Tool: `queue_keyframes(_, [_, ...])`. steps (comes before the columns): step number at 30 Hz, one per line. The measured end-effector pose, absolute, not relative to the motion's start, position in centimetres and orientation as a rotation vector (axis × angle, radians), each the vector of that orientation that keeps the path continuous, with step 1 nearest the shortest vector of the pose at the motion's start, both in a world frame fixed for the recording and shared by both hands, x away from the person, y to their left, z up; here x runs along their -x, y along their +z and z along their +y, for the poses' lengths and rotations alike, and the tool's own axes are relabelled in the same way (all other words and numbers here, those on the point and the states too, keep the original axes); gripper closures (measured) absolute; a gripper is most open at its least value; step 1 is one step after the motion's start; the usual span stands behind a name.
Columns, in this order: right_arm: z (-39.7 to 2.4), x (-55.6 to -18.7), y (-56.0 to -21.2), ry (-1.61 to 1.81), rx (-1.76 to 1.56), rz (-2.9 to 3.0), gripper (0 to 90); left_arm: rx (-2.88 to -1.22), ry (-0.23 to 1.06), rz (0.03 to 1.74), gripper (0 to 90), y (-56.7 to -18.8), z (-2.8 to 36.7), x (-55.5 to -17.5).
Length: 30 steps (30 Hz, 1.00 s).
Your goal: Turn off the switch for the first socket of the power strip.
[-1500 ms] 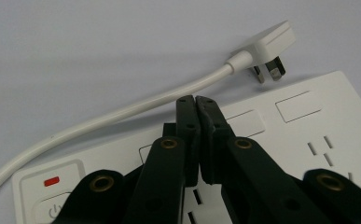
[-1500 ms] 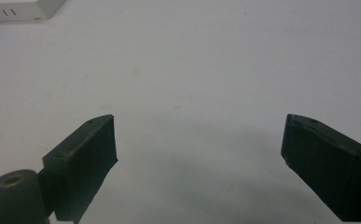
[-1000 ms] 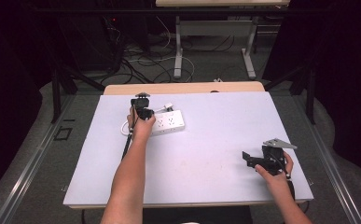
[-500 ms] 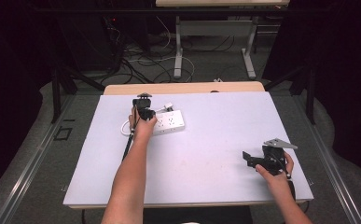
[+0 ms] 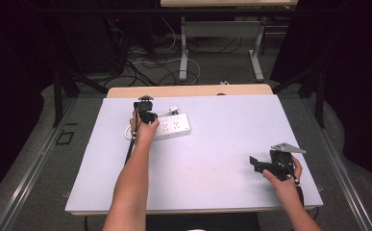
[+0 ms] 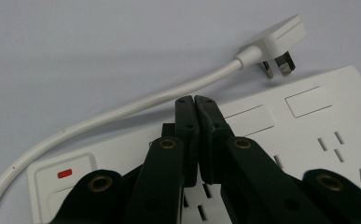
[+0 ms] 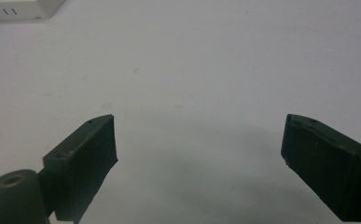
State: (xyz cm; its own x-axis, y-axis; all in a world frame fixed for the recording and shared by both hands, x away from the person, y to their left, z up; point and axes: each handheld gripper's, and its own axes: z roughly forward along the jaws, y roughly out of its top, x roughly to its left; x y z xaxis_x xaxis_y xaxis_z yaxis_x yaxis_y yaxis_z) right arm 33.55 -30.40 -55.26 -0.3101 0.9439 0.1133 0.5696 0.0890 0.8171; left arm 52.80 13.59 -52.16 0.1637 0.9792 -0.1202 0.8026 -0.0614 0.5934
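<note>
A white power strip [image 5: 175,125] lies at the table's back left; in the left gripper view the power strip [image 6: 308,135] shows its sockets and a red-marked switch [image 6: 65,173]. Its white cable [image 6: 122,111] curves past the strip and ends in a loose plug [image 6: 281,39] lying on the table. My left gripper [image 5: 147,115] hovers over the strip's left end. The left gripper [image 6: 195,100] has its jaws pressed together with nothing between them. My right gripper [image 5: 254,164] rests near the front right. The right gripper [image 7: 199,154] is wide open over bare table.
The pale table top [image 5: 222,139] extends to a wooden strip [image 5: 188,90] at the back. A corner of the power strip [image 7: 19,9] shows far off in the right gripper view. Cables and desk legs [image 5: 183,53] lie on the floor beyond.
</note>
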Motion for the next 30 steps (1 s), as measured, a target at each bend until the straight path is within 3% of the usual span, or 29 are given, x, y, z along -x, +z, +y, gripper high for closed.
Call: queue_keyframes(30, [-30.45,-33.58,-55.26,1.118,-1.493,1.92,9.8,-1.881,0.449,1.666,90.0,-52.6,14.33,-52.44])
